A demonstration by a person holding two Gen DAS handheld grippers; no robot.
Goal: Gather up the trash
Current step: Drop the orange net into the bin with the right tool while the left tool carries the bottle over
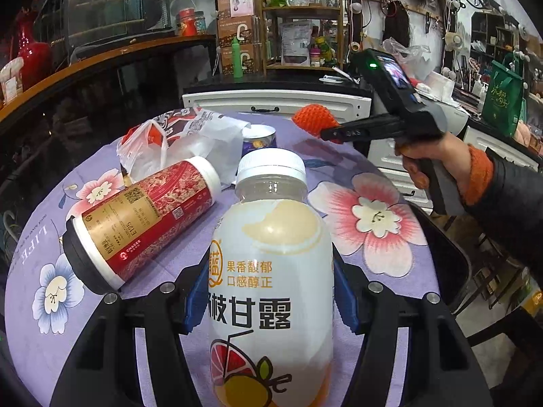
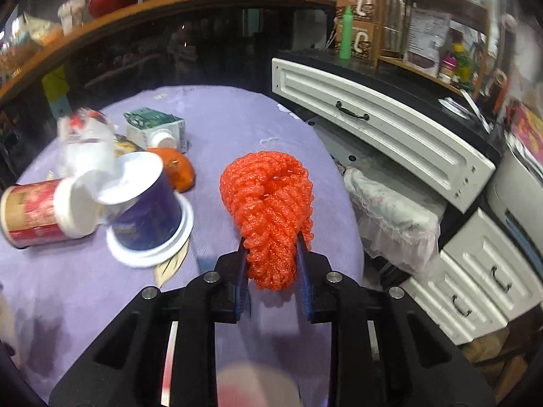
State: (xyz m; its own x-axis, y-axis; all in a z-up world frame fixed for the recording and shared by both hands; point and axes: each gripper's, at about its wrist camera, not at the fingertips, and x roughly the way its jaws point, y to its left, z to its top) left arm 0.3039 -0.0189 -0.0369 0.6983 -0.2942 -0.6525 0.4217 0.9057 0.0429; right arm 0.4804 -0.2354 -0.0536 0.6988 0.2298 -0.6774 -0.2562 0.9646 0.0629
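the left gripper [image 1: 271,308] pinches the pale plastic juice bottle with a white cap [image 1: 271,264] over the lilac flowered tablecloth [image 1: 370,156]; the right gripper [image 2: 273,273] squeezes an orange foam fruit net [image 2: 268,210], both lifted off the table, probably for binning.

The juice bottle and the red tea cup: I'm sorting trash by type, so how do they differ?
The juice bottle stands upright between the left gripper's fingers; the red tea cup lies on its side on the purple cloth, ungripped. The bottle is translucent white with a white screw cap; the cup is opaque red and gold with a black lid. Both are drink containers.
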